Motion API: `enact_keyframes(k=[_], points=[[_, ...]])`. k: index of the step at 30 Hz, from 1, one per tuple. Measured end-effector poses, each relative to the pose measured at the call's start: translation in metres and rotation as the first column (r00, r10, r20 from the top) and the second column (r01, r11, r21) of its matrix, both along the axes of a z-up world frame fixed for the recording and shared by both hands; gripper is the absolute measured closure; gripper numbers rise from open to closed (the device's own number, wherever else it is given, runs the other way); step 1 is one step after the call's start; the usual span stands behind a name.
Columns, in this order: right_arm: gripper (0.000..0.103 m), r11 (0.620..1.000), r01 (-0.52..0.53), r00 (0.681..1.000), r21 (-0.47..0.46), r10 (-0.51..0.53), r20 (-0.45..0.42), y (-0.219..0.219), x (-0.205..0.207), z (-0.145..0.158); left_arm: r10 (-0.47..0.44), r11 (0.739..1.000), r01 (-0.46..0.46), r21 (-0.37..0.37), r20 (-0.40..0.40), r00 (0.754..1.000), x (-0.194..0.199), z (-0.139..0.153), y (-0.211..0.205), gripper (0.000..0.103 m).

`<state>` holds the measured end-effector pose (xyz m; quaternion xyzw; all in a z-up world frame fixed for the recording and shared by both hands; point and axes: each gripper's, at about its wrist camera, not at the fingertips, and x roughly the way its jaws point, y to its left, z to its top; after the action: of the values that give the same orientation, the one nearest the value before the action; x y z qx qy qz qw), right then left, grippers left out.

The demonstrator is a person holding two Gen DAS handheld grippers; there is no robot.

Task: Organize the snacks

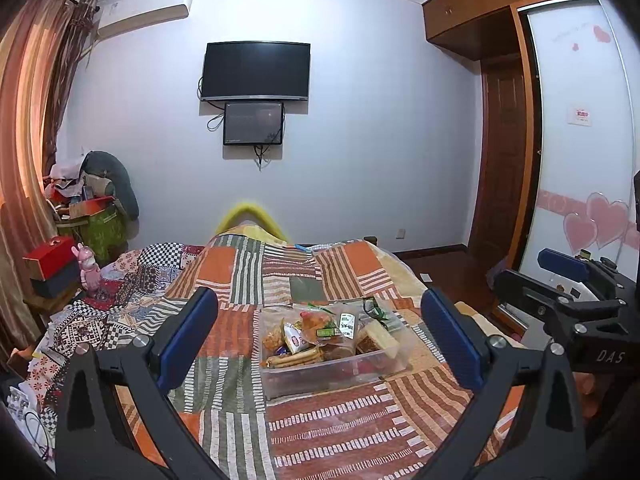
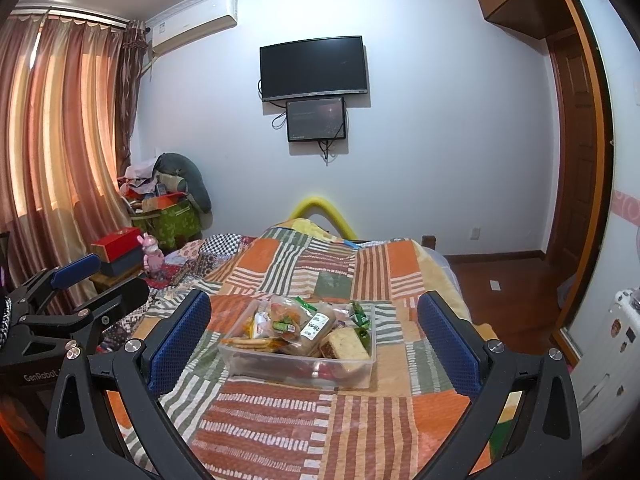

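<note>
snacks (image 1: 320,336) are sitting piled in a clear tub (image 1: 320,376) on the quilt (image 1: 248,280) near the middle of the bed. left gripper (image 1: 320,336) is hovering short of the tub, jaws spread wide, holding nothing. right gripper (image 2: 314,336) is hovering beside it, likewise spread and holding nothing.

Soft daylight, sharp, fisheye-warped edges.

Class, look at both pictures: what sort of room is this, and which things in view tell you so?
Most likely a home bedroom: a bed under a striped patchwork quilt, a black wall-mounted television, and a wooden built-in wardrobe.
</note>
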<state>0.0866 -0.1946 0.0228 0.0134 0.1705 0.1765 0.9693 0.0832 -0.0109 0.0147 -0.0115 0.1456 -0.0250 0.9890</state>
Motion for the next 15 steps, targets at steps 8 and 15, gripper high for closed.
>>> enact_keyframes(k=[8, 15], points=[[0.000, 1.000, 0.004, 1.000, 0.001, -0.004, 0.004, -0.0012, 0.0006, 0.0011, -0.012, 1.000, 0.012, -0.003, 0.005, 1.000, -0.0010, -0.0009, 0.0003, 0.000], [0.000, 1.000, 0.004, 1.000, 0.000, -0.004, 0.004, -0.0010, 0.0006, 0.0013, -0.024, 1.000, 0.024, 0.006, 0.005, 1.000, -0.0017, -0.0007, -0.0019, 0.000]])
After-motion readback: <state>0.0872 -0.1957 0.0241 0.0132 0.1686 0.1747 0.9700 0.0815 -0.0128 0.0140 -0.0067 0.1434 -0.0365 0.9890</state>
